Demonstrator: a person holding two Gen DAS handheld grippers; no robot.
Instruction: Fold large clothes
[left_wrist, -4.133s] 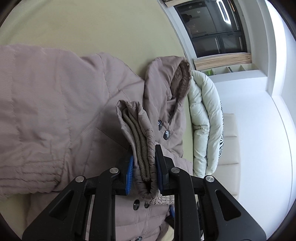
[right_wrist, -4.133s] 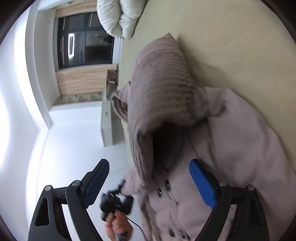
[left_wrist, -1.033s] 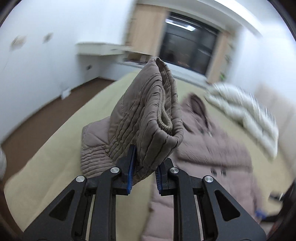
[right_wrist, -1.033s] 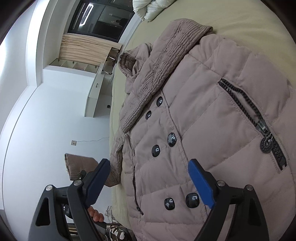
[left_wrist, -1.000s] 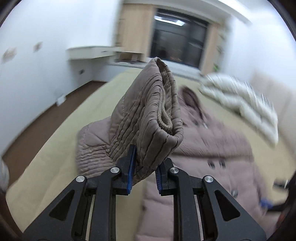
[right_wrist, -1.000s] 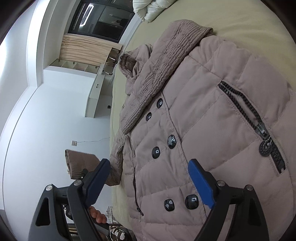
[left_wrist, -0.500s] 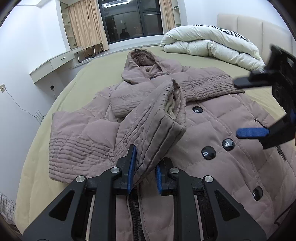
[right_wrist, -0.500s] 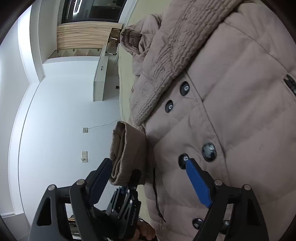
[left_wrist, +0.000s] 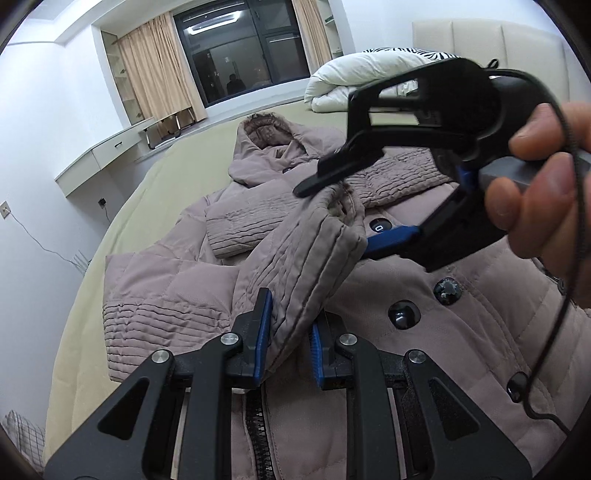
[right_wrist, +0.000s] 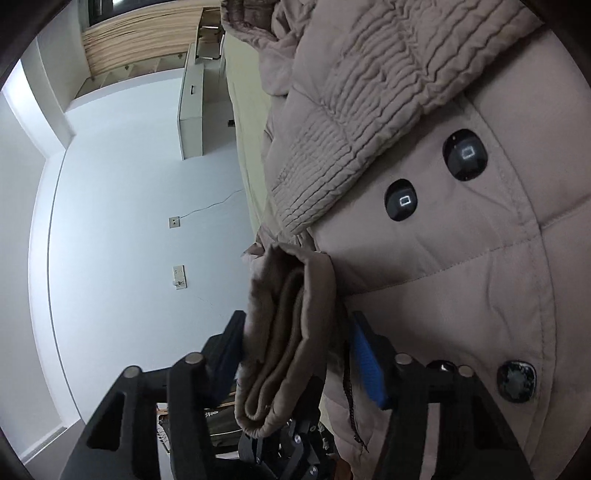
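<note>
A taupe padded hooded coat lies front up on the bed, buttons showing. Its far sleeve is folded across the chest. My left gripper is shut on the near sleeve and holds it raised over the coat front. My right gripper reaches in from the right, its jaws open around that sleeve's cuff. In the right wrist view the cuff with its knit lining sits between the open fingers of the right gripper, the coat front behind it.
The bed's beige sheet runs left to a white wall with a socket and cable. A rolled white duvet lies at the bed's far end by the headboard. A dark window and a white desk stand beyond.
My left gripper swung the raised sleeve round over the coat front. My right gripper moved from over the buttons to the cuff and now straddles it.
</note>
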